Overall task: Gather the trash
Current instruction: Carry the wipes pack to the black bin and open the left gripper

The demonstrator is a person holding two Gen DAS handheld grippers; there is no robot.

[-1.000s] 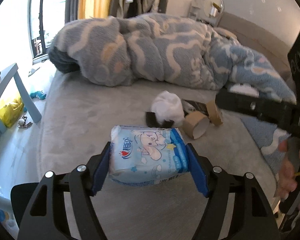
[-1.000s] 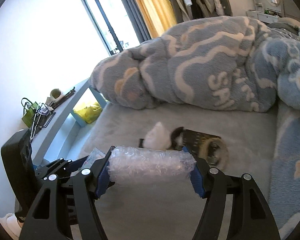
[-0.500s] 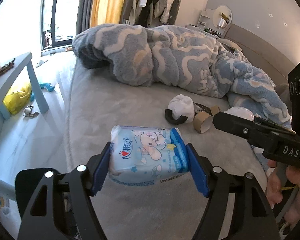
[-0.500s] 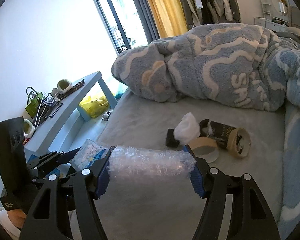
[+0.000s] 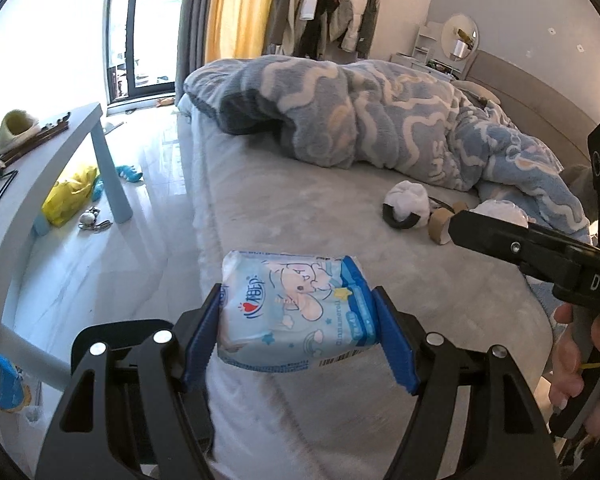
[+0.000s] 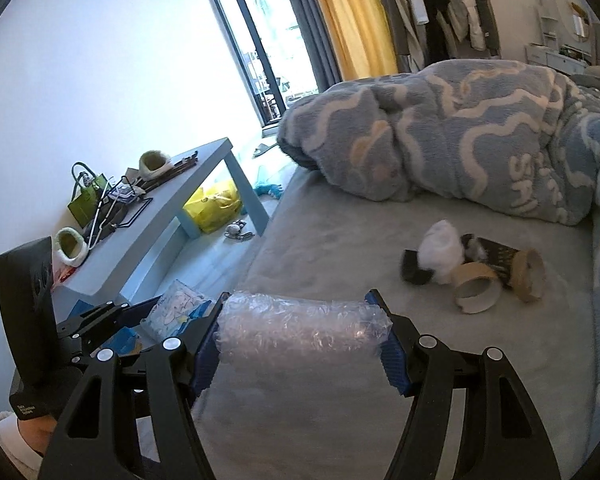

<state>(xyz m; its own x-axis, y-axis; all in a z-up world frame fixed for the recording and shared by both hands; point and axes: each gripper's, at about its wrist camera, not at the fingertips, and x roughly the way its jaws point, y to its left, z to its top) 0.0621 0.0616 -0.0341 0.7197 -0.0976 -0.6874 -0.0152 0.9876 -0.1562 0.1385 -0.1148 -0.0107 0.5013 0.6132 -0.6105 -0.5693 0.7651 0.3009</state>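
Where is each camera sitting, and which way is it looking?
Left wrist view: rides on the left tool, looking forward and down over the grey bed; its tool clamps a blue-and-white tissue pack, and the person's right hand shows.
Right wrist view: rides on the right tool, facing the same bed; its tool clamps a clear bubble-wrap roll, with the left tool beside it.
Both share the blue wavy blanket, white crumpled tissue, cardboard tape rings and pale blue table.
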